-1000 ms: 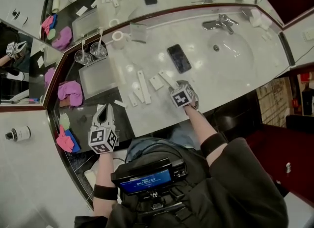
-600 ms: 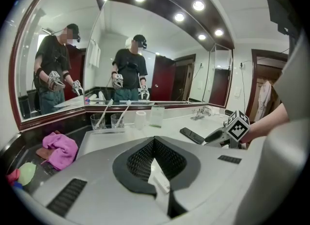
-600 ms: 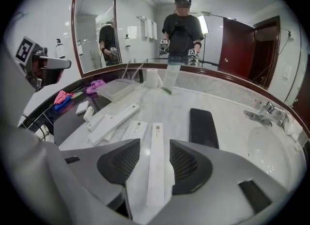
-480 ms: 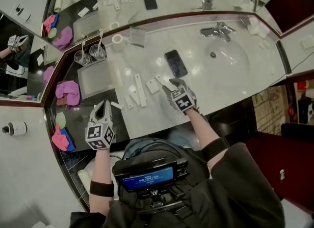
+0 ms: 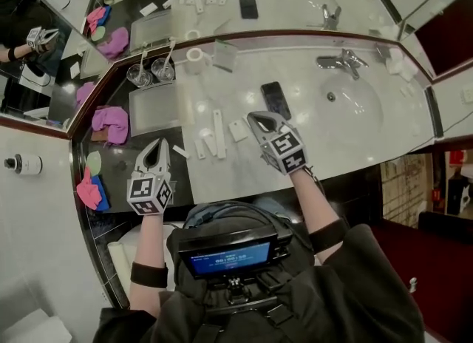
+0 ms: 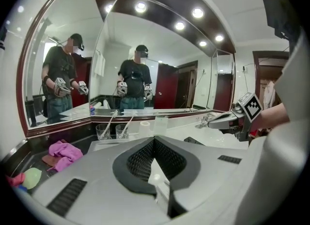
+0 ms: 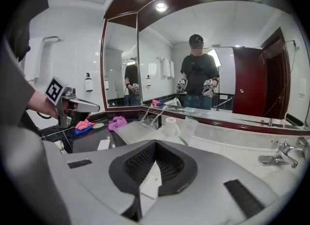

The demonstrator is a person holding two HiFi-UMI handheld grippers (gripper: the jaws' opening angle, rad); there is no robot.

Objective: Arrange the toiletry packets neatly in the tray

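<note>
One white packet (image 6: 155, 175) sits clamped in left gripper (image 5: 157, 145); right gripper (image 5: 256, 117) just closed on flat sachet (image 7: 151, 180).

We are in a bathroom: a pale marble counter (image 5: 244, 168) holds a sunken washbasin (image 5: 358, 109) with a chrome tap (image 5: 341, 60). Wide wood-framed mirrors (image 7: 162, 81) stand behind it, and two drinking glasses (image 5: 151, 74) and a paper roll (image 5: 194, 57) are beside it.

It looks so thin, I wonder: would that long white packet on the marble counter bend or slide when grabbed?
The long white packet lies flat and straight, so it is probably a stiffish, light carton rather than floppy. The marble counter gleams with reflections, so the packet may skid if pushed.
</note>
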